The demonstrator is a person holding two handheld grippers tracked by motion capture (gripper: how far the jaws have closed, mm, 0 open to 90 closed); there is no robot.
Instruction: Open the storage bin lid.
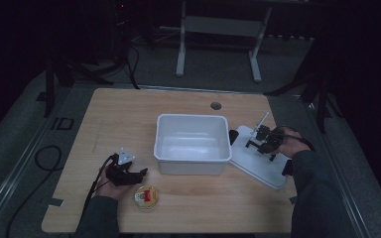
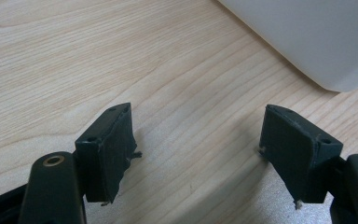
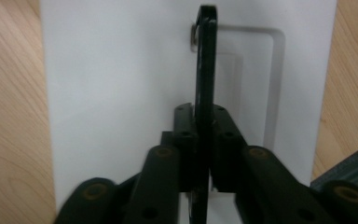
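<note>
Right, over to the right gripper [image 3: 204, 112] first: pressed in on a thin black flat strip [image 3: 206, 56], one pad on each side, no gap to see between pad and strip. Stands on edge, that strip, running straight up from between the jaws in the right gripper view, with a small metal bit at its far tip. Underneath, a flat white plastic lid [image 3: 121, 70] with a shallow rectangular step moulded into it. Whether the strip is fixed to the lid, cannot tell.

From the high view: lies flat on the pale wooden table [image 1: 119, 119], this lid, at the right side, one corner tucked just beside the empty white rectangular plastic tub [image 1: 191, 166] in the middle. Hovers over the lid's far half, the right hand with its tool, cable trailing.

Now the left gripper [image 2: 198, 135]: spread wide, nothing between the jaws, bare wood grain under them. Held low over the table at the near left, jaws aimed towards the tub, whose rounded white corner shows just ahead in the left gripper view. Touches nothing with its pads.

Just in front of the left hand, near the table's front edge: a small round container with a red and yellow label [image 1: 146, 196], close to the left jaws but apart from them.
</note>
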